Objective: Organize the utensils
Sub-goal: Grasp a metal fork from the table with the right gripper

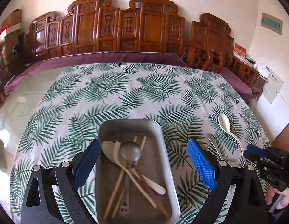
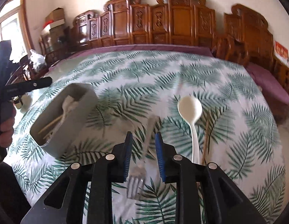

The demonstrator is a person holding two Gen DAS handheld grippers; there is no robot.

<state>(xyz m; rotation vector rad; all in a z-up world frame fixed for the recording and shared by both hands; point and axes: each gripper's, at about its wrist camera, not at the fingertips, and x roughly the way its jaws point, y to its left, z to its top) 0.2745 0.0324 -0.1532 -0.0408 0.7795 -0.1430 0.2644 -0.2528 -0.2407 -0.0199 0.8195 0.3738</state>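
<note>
While your left gripper (image 1: 144, 160) hangs wide apart over the grey rectangular metal tray (image 1: 164, 145), holding nothing, the real action is on the other side. That tray already has a metal ladle-style spoon (image 1: 130, 151), a couple of white plastic spoons (image 1: 144, 181) and some wooden chopsticks (image 1: 116, 186) piled in it, so I'd say you're well into the sorting, with a few stragglers left on the green fern-print tablecloth (image 2: 125, 71).

Your right gripper (image 2: 143, 156) sits low over the silver metal fork (image 2: 139, 169), jaws parted with the fork's handle running up between the blue pads (image 2: 128, 155). The picture is blurry there, so I can't tell if the pads are touching the metal yet, but they don't look clamped. Looks like the pick-up step for the fork to me.

Just beside it on the right lies a white plastic soup spoon (image 2: 190, 110) with its bowl pointing away from you, and next to that a thin wooden chopstick (image 2: 206, 140), partly hidden behind the finger.

For the next move, you probably want to settle down so the pads straddle the fork's neck, squeeze, then lift straight up before swinging left toward the tray, which sits well apart from the fork. A flat fork on cloth is fiddly, so watch you don't pinch the fabric or nudge the white spoon.
</note>
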